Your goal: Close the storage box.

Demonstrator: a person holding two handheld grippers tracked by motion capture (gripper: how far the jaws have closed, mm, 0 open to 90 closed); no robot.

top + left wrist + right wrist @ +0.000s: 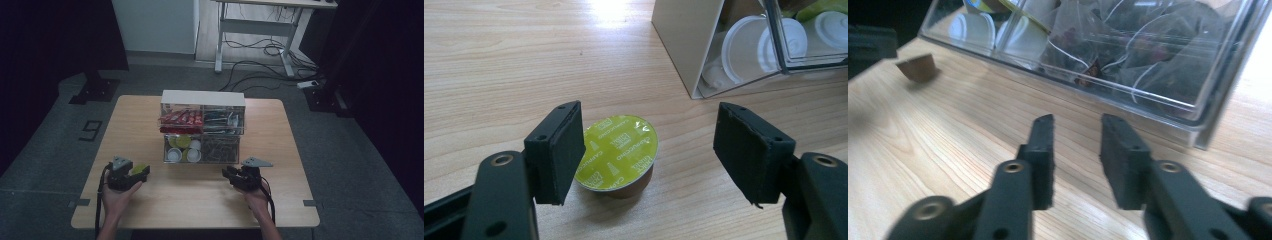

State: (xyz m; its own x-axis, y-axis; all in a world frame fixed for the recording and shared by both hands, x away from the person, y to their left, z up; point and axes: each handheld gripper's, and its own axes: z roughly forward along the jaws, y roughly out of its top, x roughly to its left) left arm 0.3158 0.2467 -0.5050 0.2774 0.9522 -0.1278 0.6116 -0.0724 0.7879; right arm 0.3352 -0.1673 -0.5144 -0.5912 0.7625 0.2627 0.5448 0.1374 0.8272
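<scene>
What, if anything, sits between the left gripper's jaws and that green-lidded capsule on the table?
Nothing visible does. The green-lidded capsule stands on bare table inside the open left gripper, close against one jaw with a wide gap to the other. The clear organizer stands off ahead, past the capsule.

One table [150, 130]. One clear drawer unit [202, 125], four compartments. One loose green-lidded capsule [619, 150] on the wood. Two tools: left tool [137, 172], right tool [231, 175]. White-lidded capsules [182, 152] in the lower-left compartment: perhaps four, stacked and hard to separate.
</scene>
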